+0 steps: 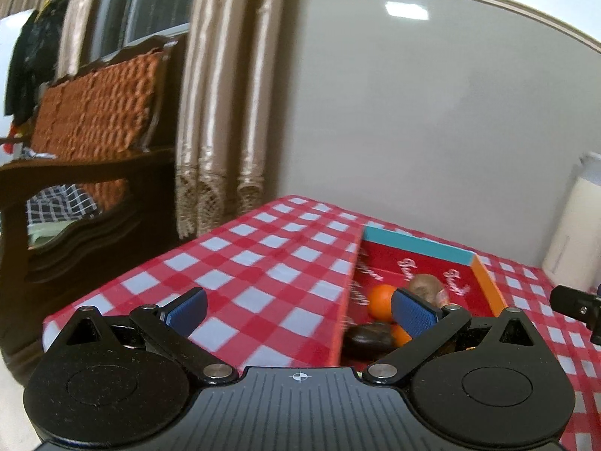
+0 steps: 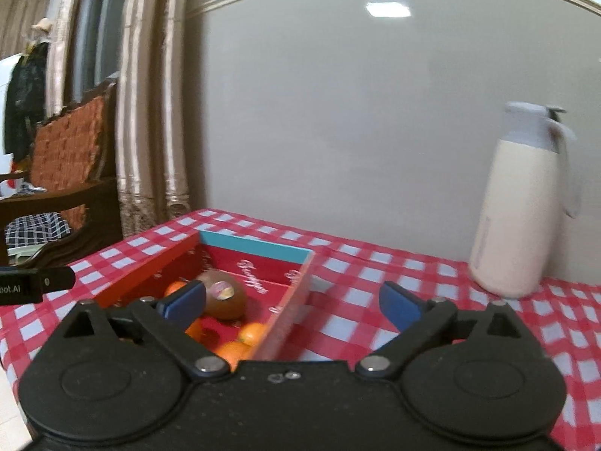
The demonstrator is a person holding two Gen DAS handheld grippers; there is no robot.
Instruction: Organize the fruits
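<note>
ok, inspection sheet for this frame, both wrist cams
Surface: table under red-white check cloth.
Job's things: red box holding oranges, a brown stickered fruit and a dark fruit.
Clutter: cream flask to the box's right.
Grippers: left gripper and right gripper both open, nothing between the pads.
Cables: nothing seen.
Surroundings: grey wall, curtains, wooden chair.

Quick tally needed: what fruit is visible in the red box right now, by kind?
Oranges: at least 3 visible, some partly hidden by the gripper
Brown kiwi-like fruit with a sticker: 1
Dark brown fruit: 1
Total: 5 visible in the red box; more could be hidden.
</note>
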